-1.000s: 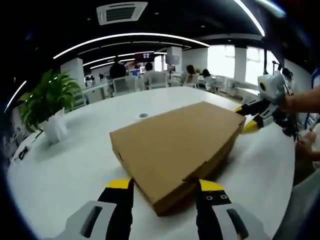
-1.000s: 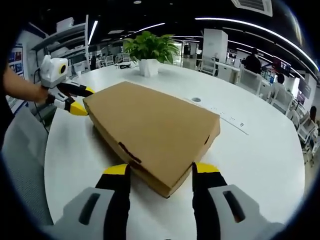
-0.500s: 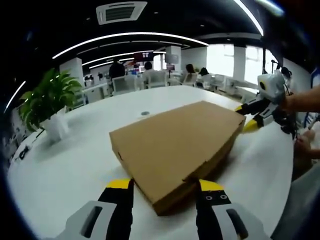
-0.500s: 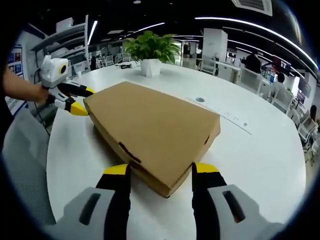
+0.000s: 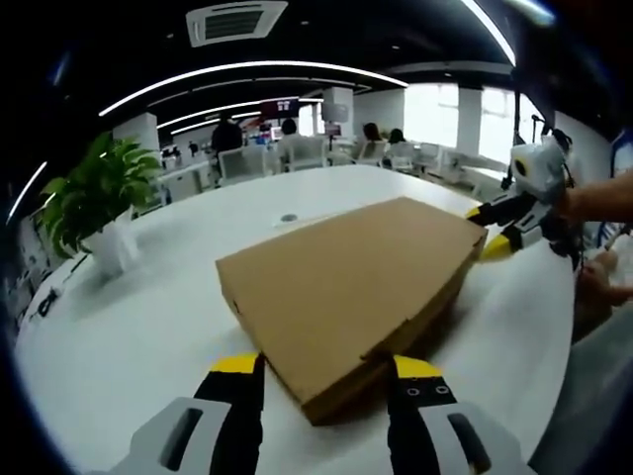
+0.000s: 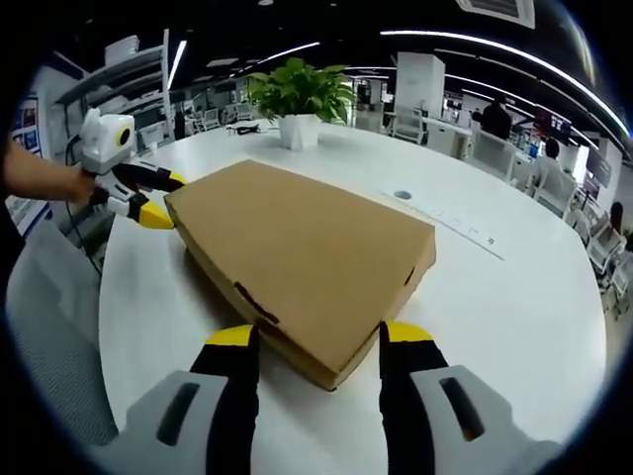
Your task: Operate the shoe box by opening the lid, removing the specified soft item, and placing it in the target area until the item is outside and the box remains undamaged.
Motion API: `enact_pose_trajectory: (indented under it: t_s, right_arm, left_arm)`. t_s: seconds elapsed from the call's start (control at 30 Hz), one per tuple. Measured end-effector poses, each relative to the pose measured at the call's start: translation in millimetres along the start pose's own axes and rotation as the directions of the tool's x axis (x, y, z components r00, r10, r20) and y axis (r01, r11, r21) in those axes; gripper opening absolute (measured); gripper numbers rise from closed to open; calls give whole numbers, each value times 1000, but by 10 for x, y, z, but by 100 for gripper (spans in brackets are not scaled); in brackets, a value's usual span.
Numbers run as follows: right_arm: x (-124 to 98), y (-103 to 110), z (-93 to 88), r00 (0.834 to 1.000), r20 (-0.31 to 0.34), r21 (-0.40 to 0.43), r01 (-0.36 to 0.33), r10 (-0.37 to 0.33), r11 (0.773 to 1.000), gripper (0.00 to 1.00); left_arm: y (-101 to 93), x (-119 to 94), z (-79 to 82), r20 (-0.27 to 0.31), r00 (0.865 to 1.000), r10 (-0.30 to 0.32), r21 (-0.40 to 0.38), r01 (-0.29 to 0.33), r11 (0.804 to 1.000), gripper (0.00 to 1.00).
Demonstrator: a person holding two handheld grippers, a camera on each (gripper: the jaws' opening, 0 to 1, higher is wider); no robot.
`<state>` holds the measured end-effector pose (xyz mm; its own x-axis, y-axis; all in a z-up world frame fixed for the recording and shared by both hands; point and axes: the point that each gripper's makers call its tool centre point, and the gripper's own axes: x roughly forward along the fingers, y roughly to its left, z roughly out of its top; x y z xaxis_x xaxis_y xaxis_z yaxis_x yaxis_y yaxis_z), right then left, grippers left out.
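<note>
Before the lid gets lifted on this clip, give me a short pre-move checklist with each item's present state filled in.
1. Lid closed and flat on the shoe box: ok, no flap raised.
2. Left gripper placed at a box corner, jaws apart on either side of it: ok.
3. Right gripper placed at the opposite corner, jaws apart: ok.
4. Jaws actually touching the cardboard: cannot tell from either view.
5. Box undamaged: ok on the faces shown; a small notch sits along one edge, probably a tab slot.
6. Bare white table beside the box for setting the item down: ok; potted plant stands well away.
7. Soft item inside: cannot tell, box is shut.
</note>
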<state>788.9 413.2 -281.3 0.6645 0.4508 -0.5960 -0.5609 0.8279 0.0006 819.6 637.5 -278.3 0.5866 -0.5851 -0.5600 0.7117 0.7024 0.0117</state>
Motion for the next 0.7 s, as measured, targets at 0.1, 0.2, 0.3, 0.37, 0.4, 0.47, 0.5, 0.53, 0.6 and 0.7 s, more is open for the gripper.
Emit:
enact_pose_trajectory:
  t_s: [0.1,0.2,0.3,0.37,0.4,0.47,0.5,0.53,0.6,0.7]
  right_arm:
    - [-14,69,5,1000,-1,4,4,-4,1000,44]
    - [-17,109,7,1000,-1,9,7,-7,1000,44]
    - [-22,187,12,1000,0,20,6,-6,1000,44]
    - [-19,218,13,1000,0,24,6,-6,1000,44]
    - [-13,230,11,1000,0,25,7,-7,1000,44]
    - [-9,278,14,1000,-1,26,10,-10,1000,44]
    - [-9,297,15,1000,-2,27,11,-11,1000,44]
    - [-4,309,17,1000,-2,28,13,-13,1000,44]
    - [-4,361,23,1000,-4,32,15,-15,999,44]
    - [5,414,25,1000,-6,35,19,-19,999,44]
  left_arm:
    - [7,-30,-15,-3,1000,-6,3,6,1000,49]
    - [23,-65,-34,-7,1000,-12,8,12,1000,49]
    - [49,-107,-63,-11,1000,-19,12,19,1000,49]
    - [64,-131,-77,-15,1000,-23,14,23,1000,49]
    - [68,-141,-83,-17,1000,-24,16,25,1000,49]
    - [97,-169,-111,-20,999,-28,17,28,999,49]
    - [99,-177,-114,-20,999,-30,18,30,999,49]
    - [105,-190,-120,-21,999,-32,19,32,999,49]
    - [127,-218,-137,-24,999,-35,21,36,999,49]
    - [164,-253,-169,-27,999,-41,24,42,999,49]
